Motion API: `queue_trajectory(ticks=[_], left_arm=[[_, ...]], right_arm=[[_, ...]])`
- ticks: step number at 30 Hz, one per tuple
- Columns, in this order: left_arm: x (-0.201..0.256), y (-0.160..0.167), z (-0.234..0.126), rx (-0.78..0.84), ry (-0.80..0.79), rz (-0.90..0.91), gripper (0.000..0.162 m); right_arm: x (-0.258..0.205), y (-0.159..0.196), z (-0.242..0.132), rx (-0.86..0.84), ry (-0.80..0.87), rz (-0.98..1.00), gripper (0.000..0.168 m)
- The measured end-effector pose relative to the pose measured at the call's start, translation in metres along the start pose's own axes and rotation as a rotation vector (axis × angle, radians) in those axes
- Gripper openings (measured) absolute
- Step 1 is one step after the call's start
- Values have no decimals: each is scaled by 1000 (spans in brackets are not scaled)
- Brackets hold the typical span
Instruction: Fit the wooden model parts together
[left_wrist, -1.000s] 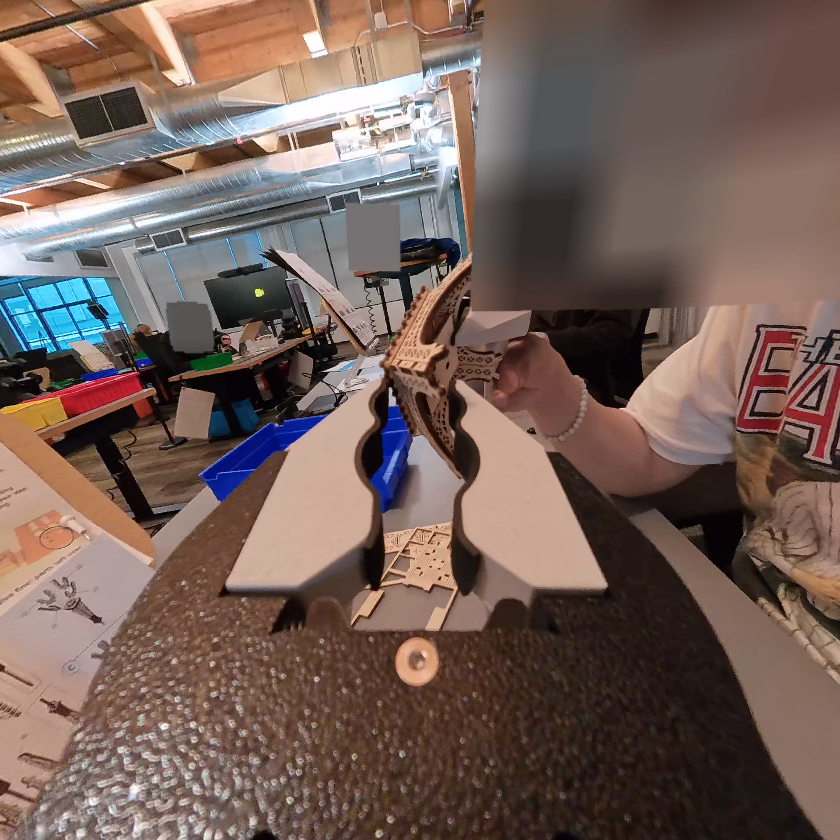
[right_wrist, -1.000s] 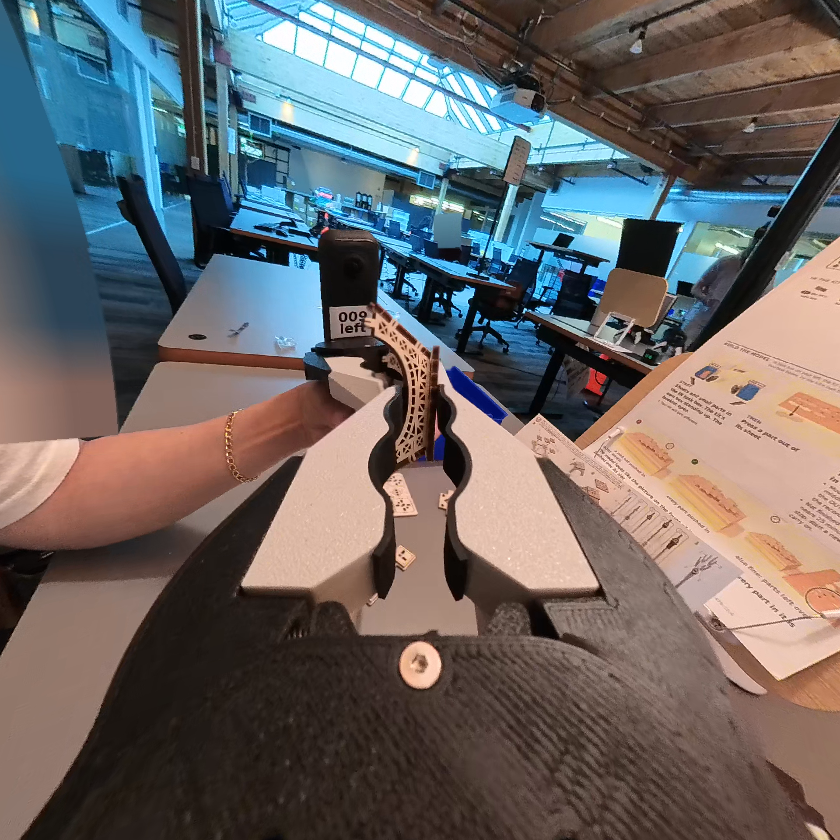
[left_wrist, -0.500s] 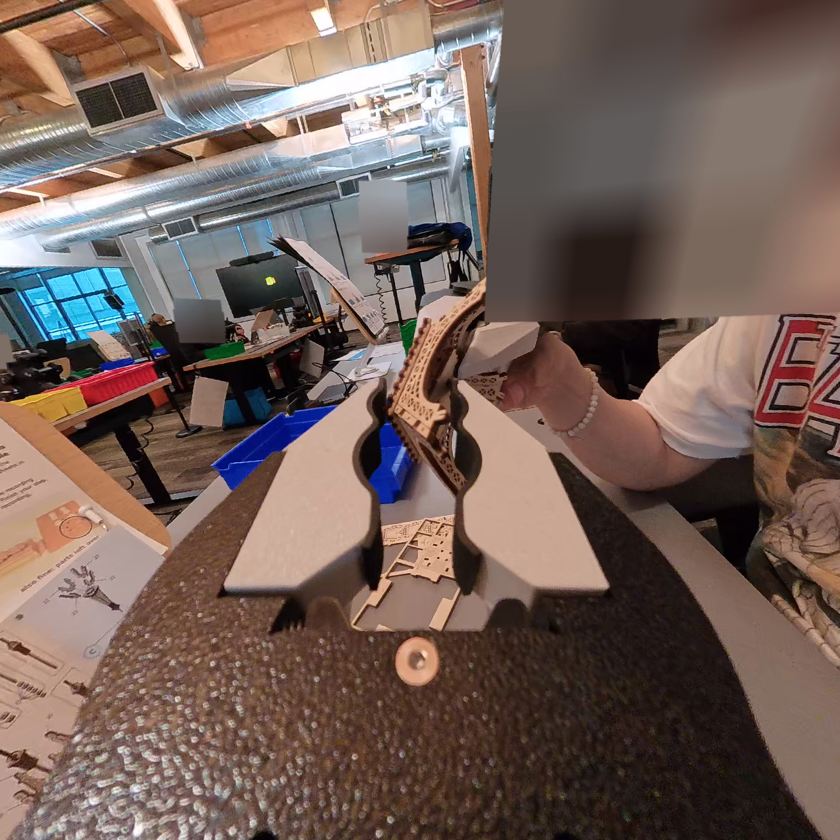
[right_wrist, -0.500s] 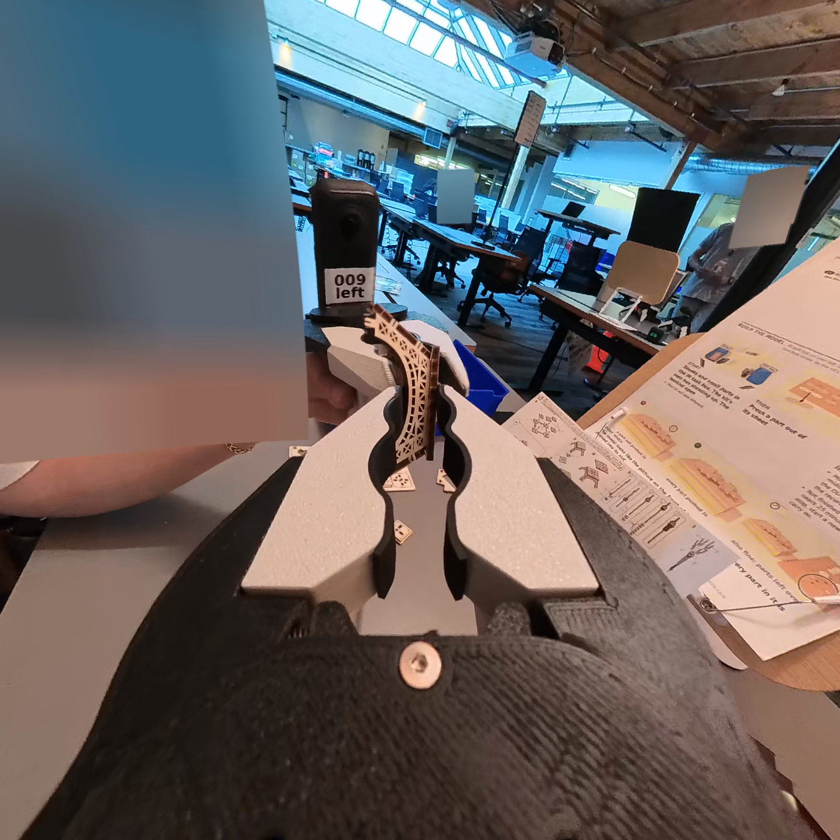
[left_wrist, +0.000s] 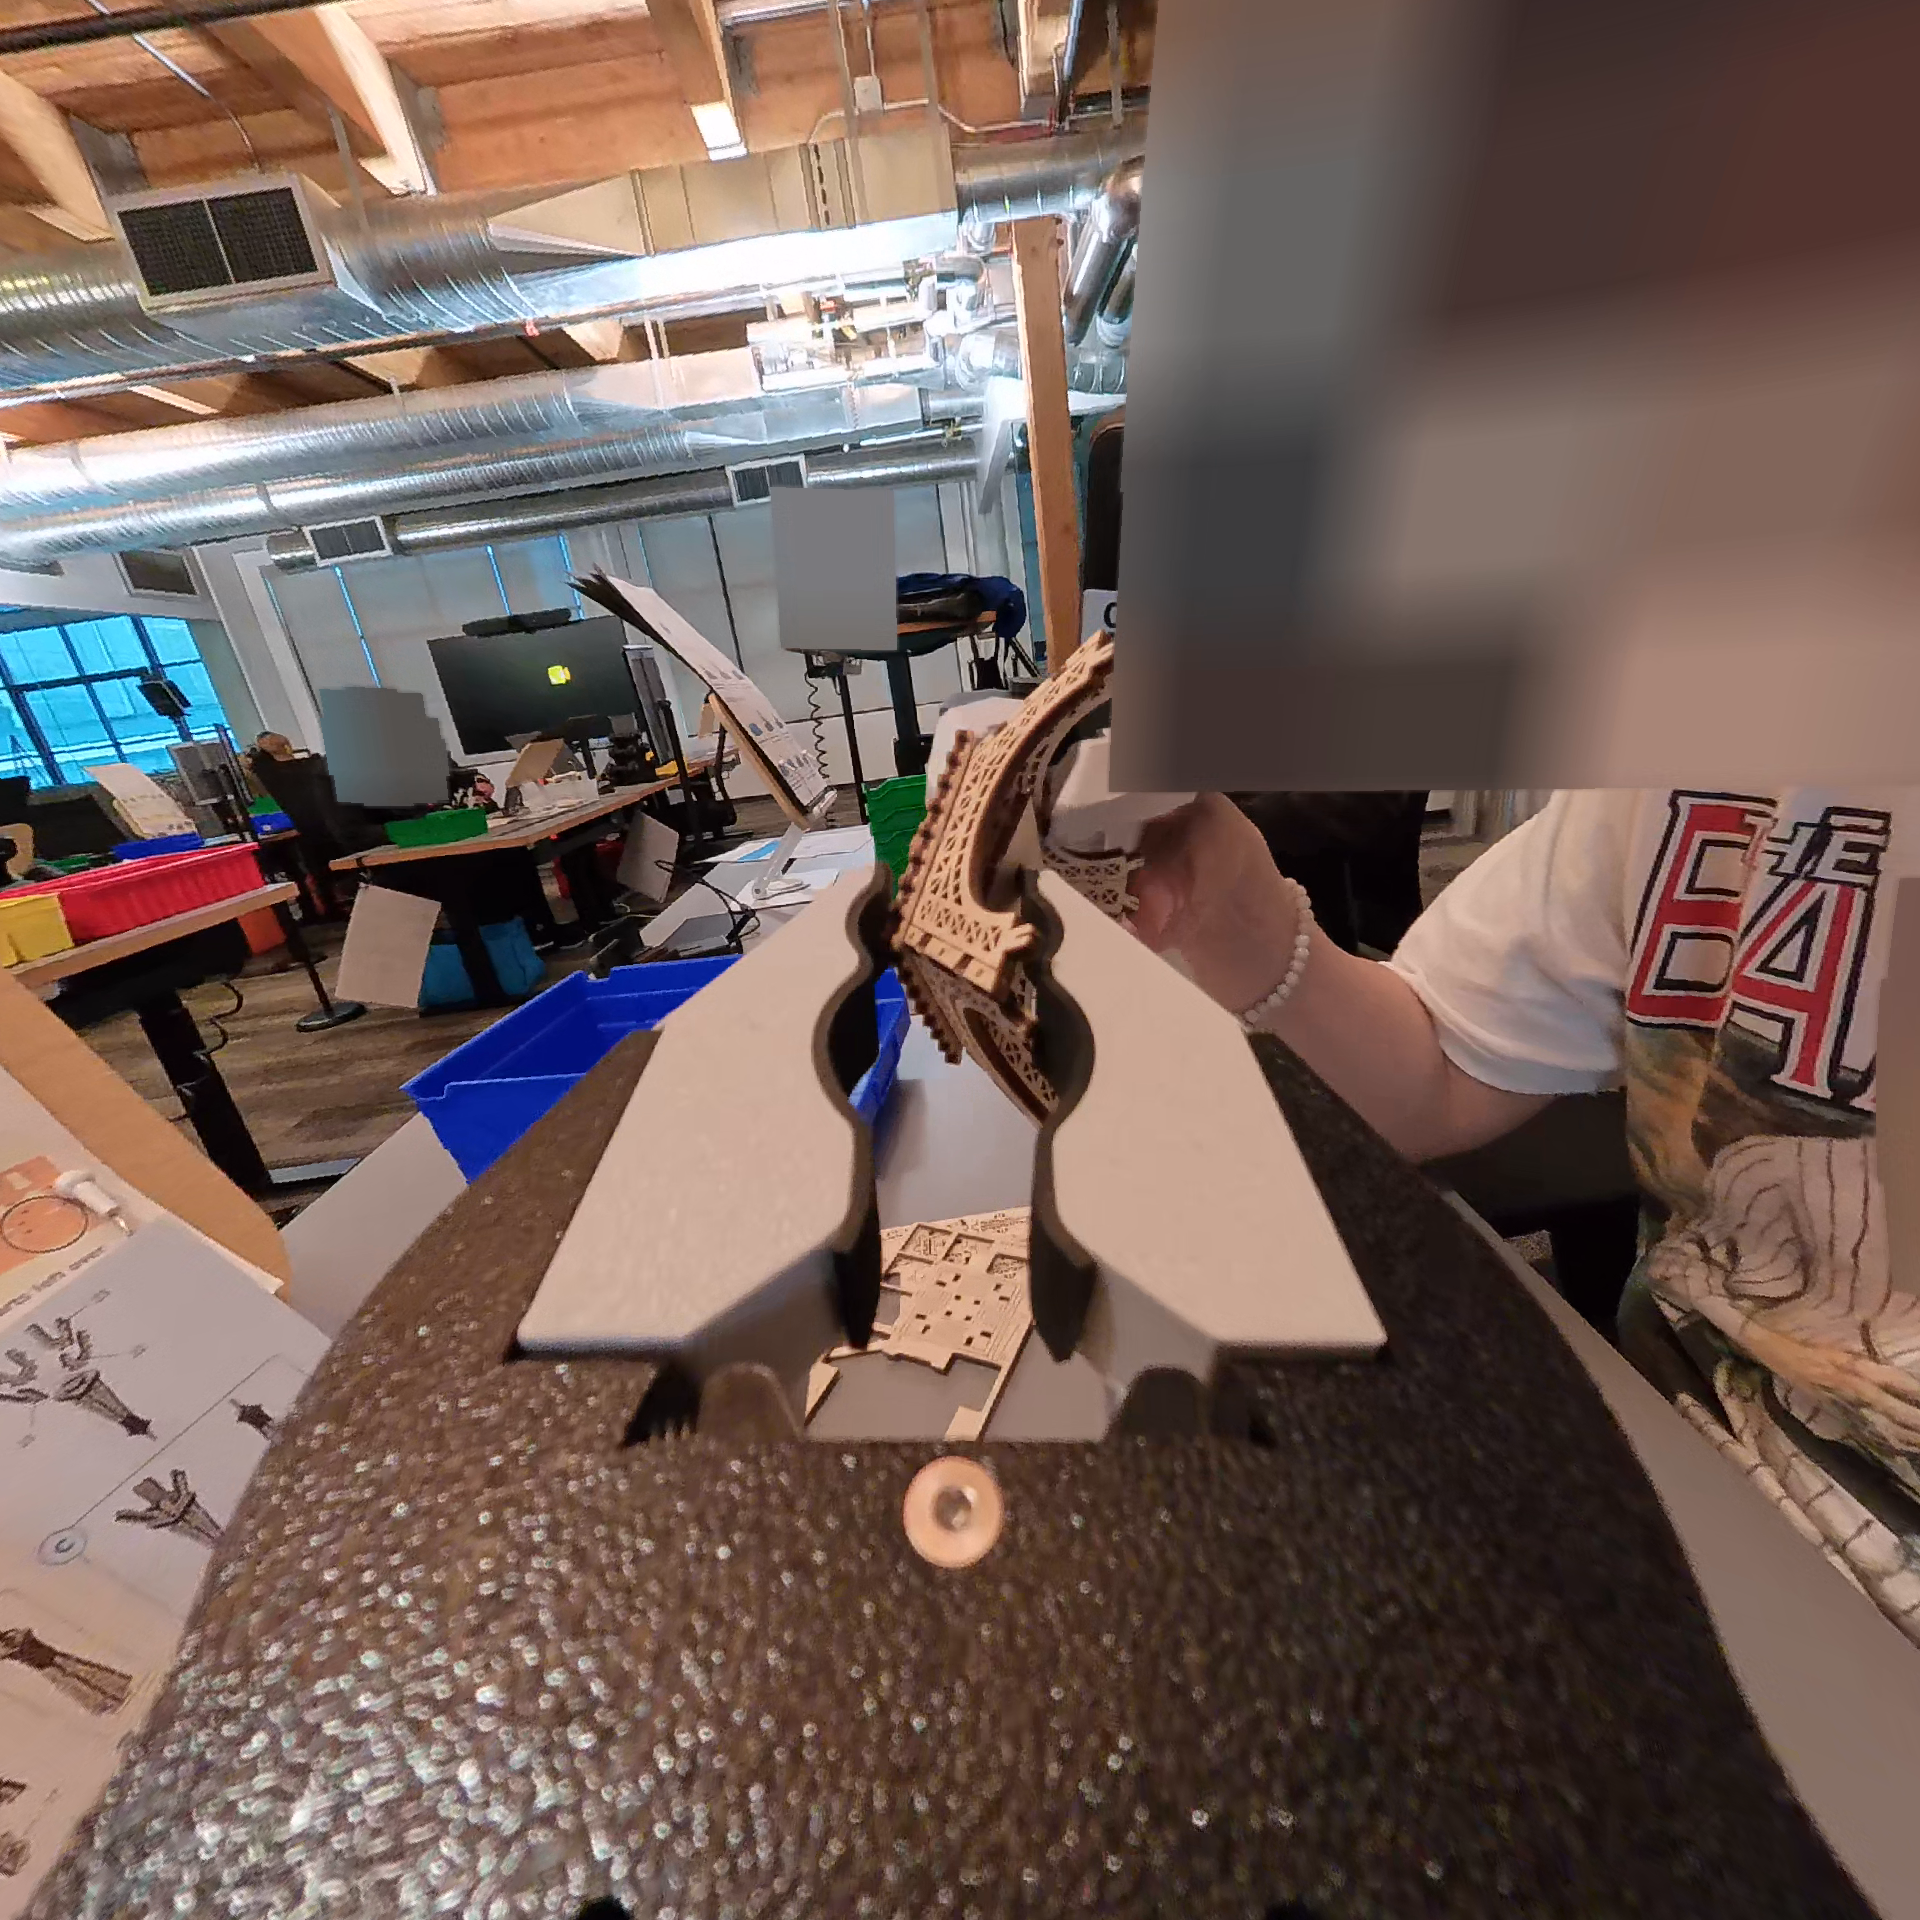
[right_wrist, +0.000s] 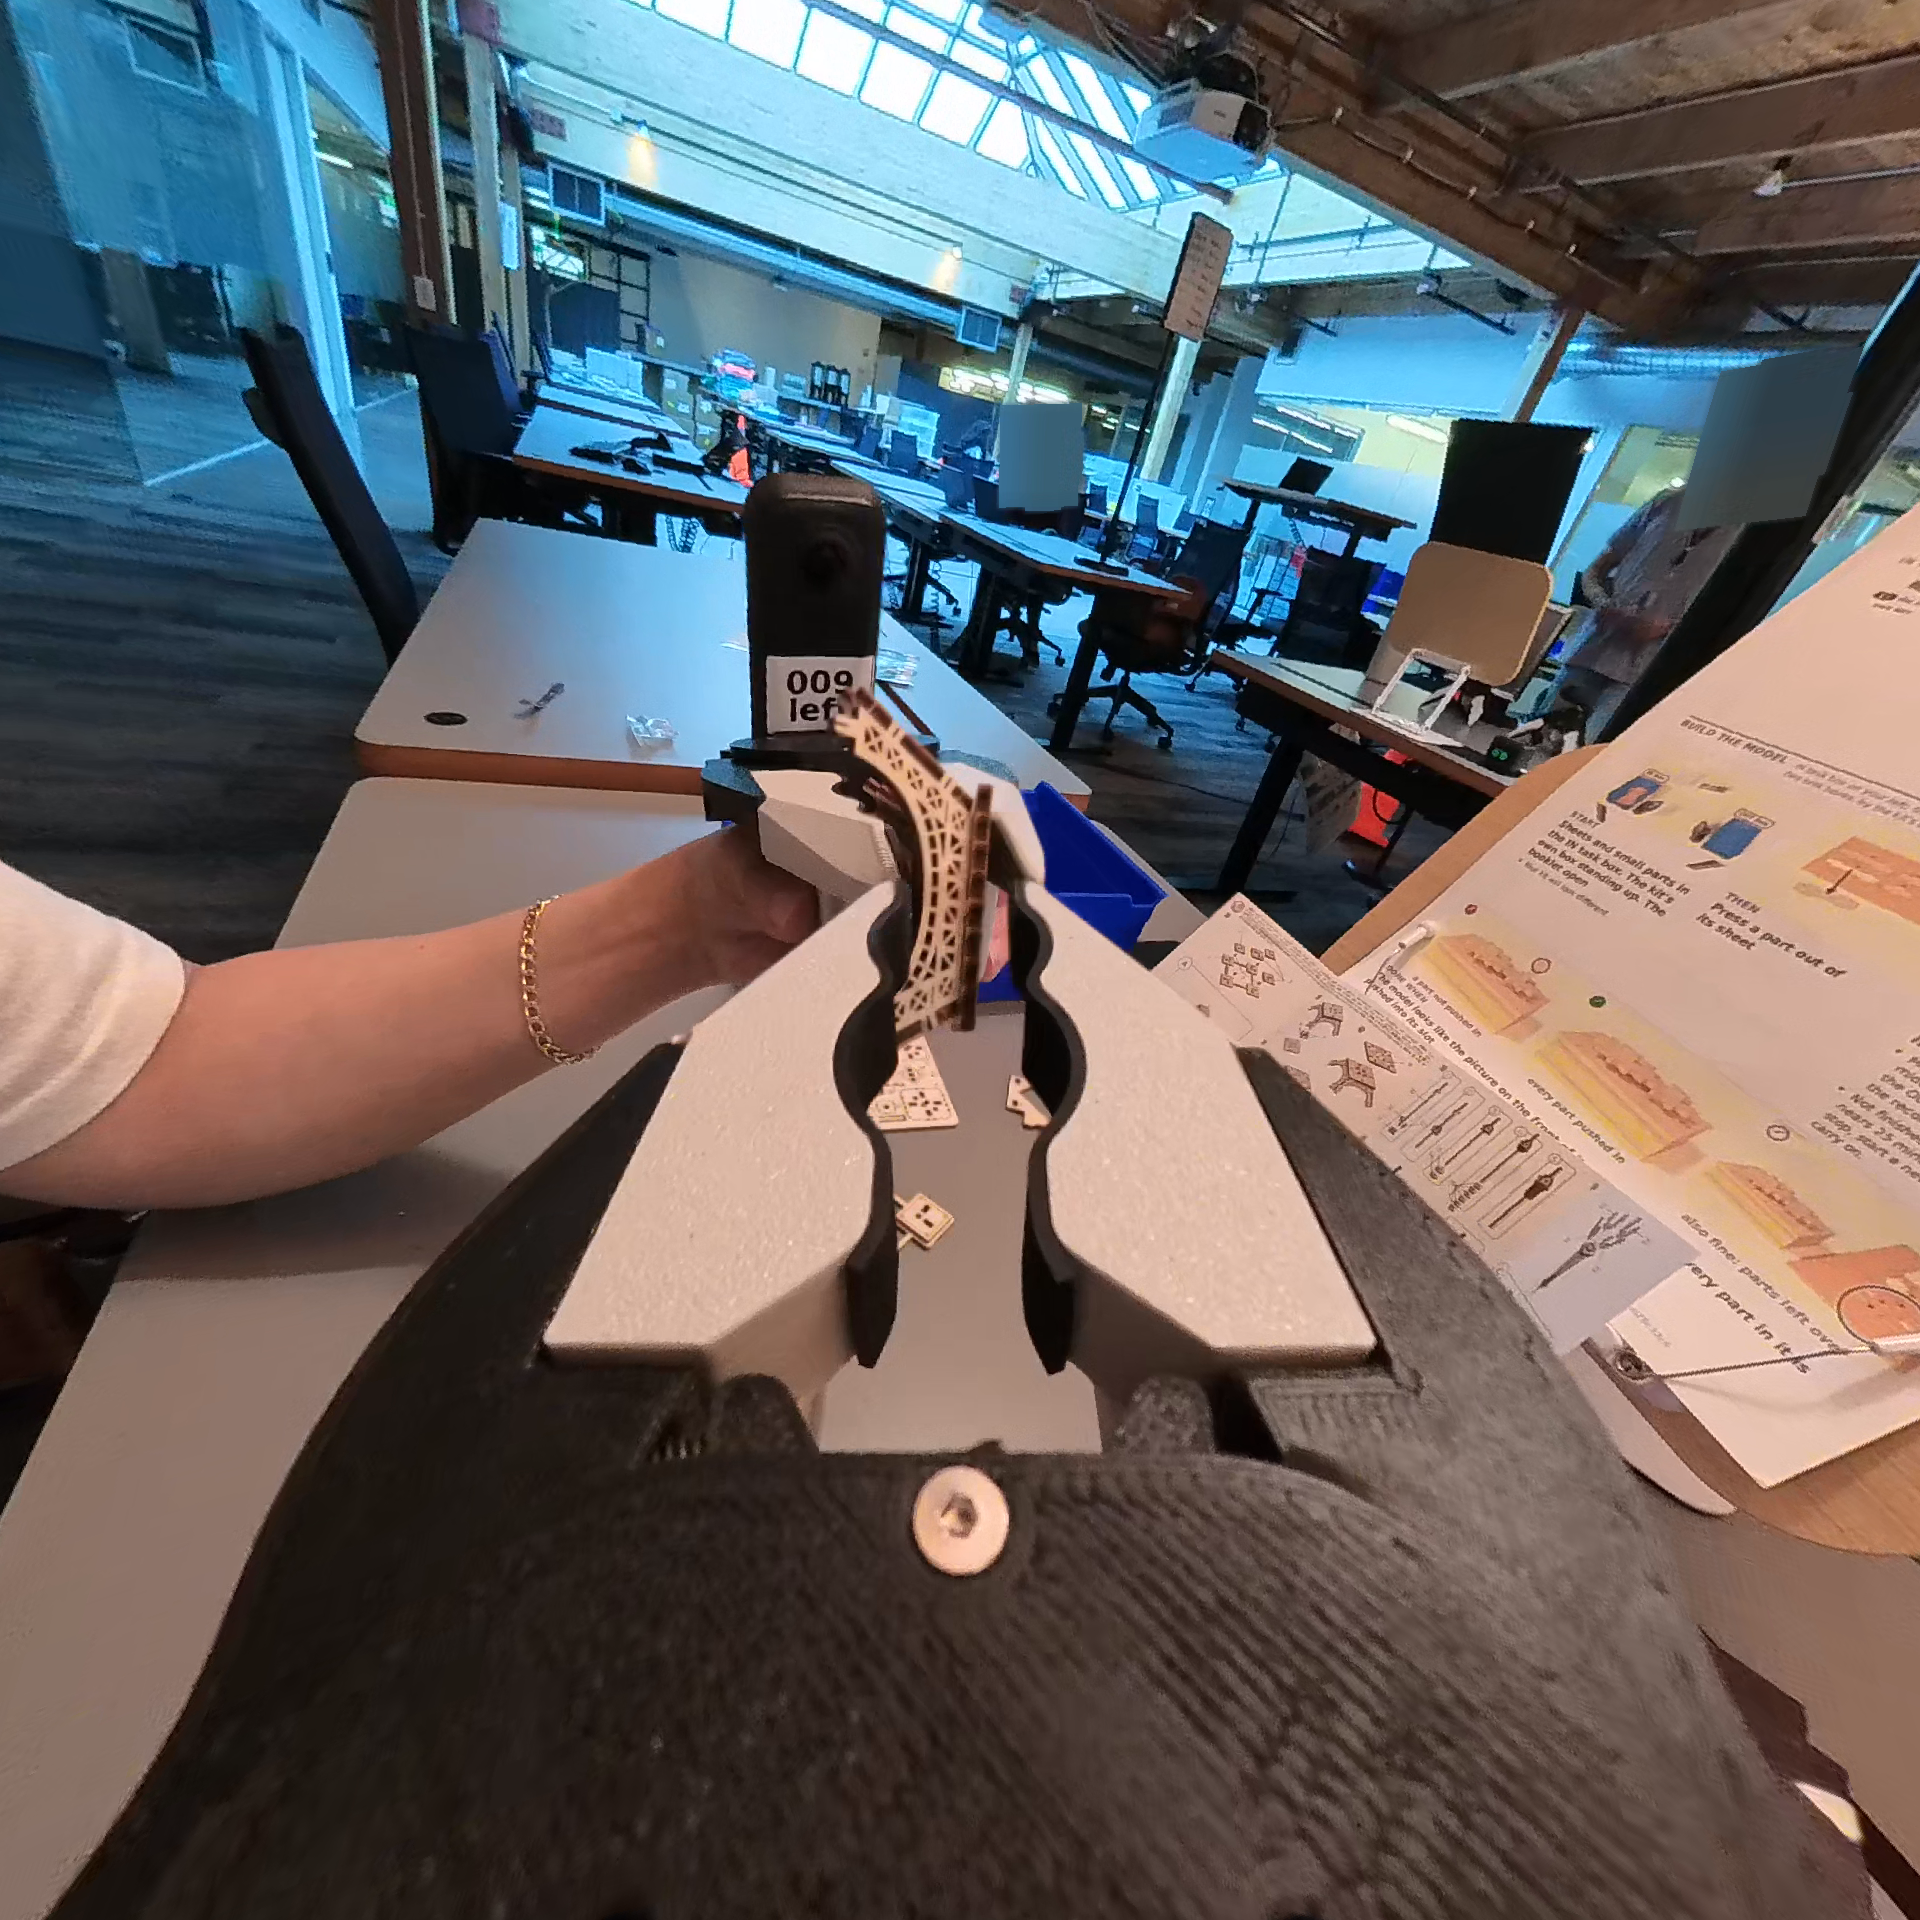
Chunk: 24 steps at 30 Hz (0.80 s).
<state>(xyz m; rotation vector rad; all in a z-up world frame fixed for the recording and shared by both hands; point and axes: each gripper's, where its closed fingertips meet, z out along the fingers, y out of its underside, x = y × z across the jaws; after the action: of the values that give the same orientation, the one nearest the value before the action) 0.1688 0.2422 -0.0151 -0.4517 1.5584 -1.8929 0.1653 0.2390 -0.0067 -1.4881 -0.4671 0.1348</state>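
Note:
A lattice wooden model piece (left_wrist: 966, 914) with a curved leg is held in the air above the grey table (left_wrist: 935, 1122). My left gripper (left_wrist: 961, 899) is shut on its lower part. My right gripper (right_wrist: 951, 914) is shut on the same piece (right_wrist: 935, 914) from the opposite side. The right gripper's white fingers (left_wrist: 1091, 805) show just behind the piece in the left wrist view. The left gripper's fingers (right_wrist: 810, 831) show behind it in the right wrist view. A flat wooden parts sheet (left_wrist: 956, 1299) lies on the table below.
Small loose wooden parts (right_wrist: 920, 1101) lie on the table under the grippers. A blue bin (left_wrist: 540, 1070) stands at the table's far edge. Instruction sheets (right_wrist: 1662, 1039) lean on a board beside it. The person's arm and torso (left_wrist: 1558, 987) are close on the right. The tips of both grippers are at nearly the same place.
Both grippers kept their hold on the wooden piece. The piece and grippers shifted and tilted slightly; in the left wrist view the piece sits a little more to the right.

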Motion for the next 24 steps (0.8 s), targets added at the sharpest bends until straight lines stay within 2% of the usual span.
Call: queue_trajectory(ticks=[4,7,9,16,22,24], left_arm=[[0,1,-1,1,3,-13,22],[-1,1,-1,4,5,-23,22],[0,3,-1,-6,9,-23,22],[-3,7,-1,-33,-17,-7,22],[-12,10,-1,-64,-80,34,22],[-10,11,-1,-65,-64,37,22]], right_arm=[[4,-10,-9,57,-24,94,15],[-2,1,-6,-6,-71,141,22],[3,4,-3,-19,-27,122,24],[1,5,-4,-39,-25,83,10],[10,10,-2,-64,56,13,10],[13,10,-3,-62,56,36,21]])
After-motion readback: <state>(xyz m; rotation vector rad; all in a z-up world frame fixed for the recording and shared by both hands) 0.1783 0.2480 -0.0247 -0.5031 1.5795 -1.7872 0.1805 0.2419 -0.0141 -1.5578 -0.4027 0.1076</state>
